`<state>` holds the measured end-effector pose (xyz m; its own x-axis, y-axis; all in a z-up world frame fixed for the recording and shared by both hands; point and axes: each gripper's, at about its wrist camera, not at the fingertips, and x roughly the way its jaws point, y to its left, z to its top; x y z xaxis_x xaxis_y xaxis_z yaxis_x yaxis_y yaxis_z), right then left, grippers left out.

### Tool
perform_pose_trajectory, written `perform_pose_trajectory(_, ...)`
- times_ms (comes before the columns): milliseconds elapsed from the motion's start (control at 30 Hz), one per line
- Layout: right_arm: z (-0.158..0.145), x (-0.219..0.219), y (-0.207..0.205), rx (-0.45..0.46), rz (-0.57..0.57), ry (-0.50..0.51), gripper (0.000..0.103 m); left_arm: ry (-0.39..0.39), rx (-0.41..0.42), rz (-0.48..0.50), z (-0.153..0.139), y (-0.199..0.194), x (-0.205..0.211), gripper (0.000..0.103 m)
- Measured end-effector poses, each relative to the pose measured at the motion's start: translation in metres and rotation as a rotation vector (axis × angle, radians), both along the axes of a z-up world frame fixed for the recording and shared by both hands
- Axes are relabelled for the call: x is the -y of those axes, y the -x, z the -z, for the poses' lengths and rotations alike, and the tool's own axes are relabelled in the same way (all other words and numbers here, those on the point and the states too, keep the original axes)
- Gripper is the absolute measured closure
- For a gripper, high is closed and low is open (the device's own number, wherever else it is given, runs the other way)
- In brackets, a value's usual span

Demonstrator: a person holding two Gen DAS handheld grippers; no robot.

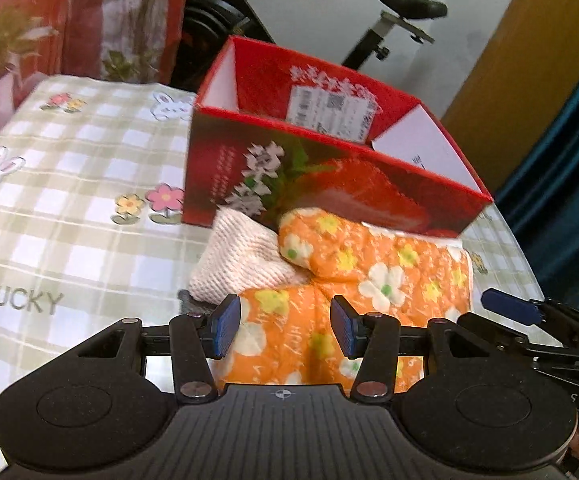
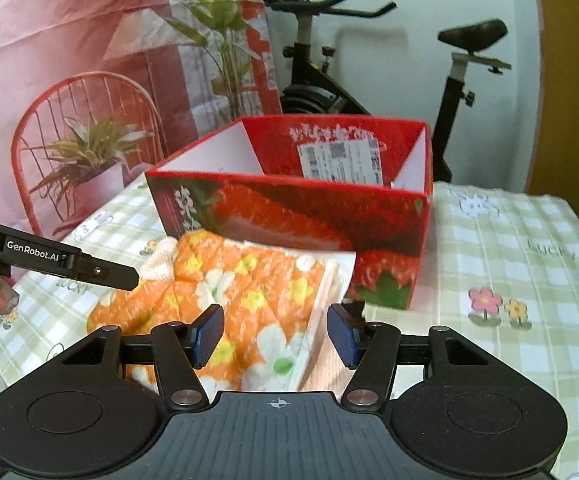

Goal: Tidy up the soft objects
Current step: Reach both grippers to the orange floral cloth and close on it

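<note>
Checked cloth covers my worktop (image 1: 69, 216), with a red strawberry box (image 2: 289, 216) standing open on it. Just before the box lies the folded orange flowered quilt (image 1: 369, 272), a pink knitted cloth (image 1: 245, 260) against it. My left tool (image 1: 285, 330) and right tool (image 2: 275, 334) both gape half-wide over the quilt, seemingly gripping nothing.
</note>
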<state>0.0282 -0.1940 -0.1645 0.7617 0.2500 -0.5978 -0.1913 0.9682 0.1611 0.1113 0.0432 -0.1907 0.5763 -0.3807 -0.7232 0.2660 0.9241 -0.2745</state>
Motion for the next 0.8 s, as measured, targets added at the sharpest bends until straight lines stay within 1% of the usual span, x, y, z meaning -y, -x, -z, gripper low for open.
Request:
perform_pose_trajectory(100,0.004,-0.001,0.0,-0.022,0.001,-0.01,0.051,0.008,-0.011,0.015,0.005,-0.002,0.002,0.051)
perform_pose_trajectory(200,0.004,-0.005,-0.002,-0.032,-0.01,0.01,0.052,0.015,-0.023,0.025,0.01,-0.004,0.001,0.051)
perform_pose_trajectory(300,0.003,-0.009,-0.007,-0.045,-0.017,0.024,0.052,0.037,-0.022,0.028,0.009,-0.004,-0.005,0.051)
perform_pose_trajectory(400,0.005,-0.01,-0.014,-0.06,-0.015,0.021,0.051,0.037,-0.023,0.021,0.012,-0.004,-0.011,0.051)
perform_pose_trajectory(600,0.012,-0.011,-0.023,-0.083,-0.008,0.023,0.05,0.049,-0.073,0.011,0.024,-0.004,-0.021,0.051)
perform_pose_trajectory(800,0.016,-0.011,-0.03,-0.101,-0.004,0.017,0.049,0.068,-0.082,0.025,0.029,-0.005,-0.021,0.051)
